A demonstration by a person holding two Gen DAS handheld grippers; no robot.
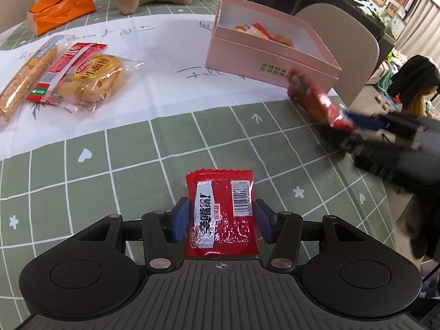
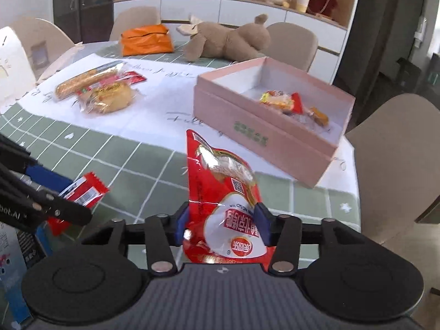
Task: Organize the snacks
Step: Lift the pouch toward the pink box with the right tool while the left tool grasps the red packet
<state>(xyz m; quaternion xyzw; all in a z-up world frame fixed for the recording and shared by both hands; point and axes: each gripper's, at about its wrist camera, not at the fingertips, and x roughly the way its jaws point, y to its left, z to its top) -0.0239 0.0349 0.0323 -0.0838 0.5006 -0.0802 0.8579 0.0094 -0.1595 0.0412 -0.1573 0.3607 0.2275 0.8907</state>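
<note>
My left gripper [image 1: 221,221] is shut on a small red snack packet [image 1: 221,214] with a barcode, held above the green checked tablecloth; it also shows in the right wrist view [image 2: 82,192]. My right gripper [image 2: 222,224] is shut on a larger red and white snack pouch [image 2: 222,192], seen blurred in the left wrist view [image 1: 316,99] near the pink box's corner. The open pink box [image 2: 264,137] holds a few snacks [image 2: 291,104]. A pile of bread and bar snacks [image 1: 55,77] lies on the white paper at left.
An orange bag [image 2: 145,40] and a brown plush toy [image 2: 225,41] lie at the table's far side. Beige chairs [image 2: 393,148] stand around the table. A shelf with ornaments runs along the back wall. The table edge is near the box's right side.
</note>
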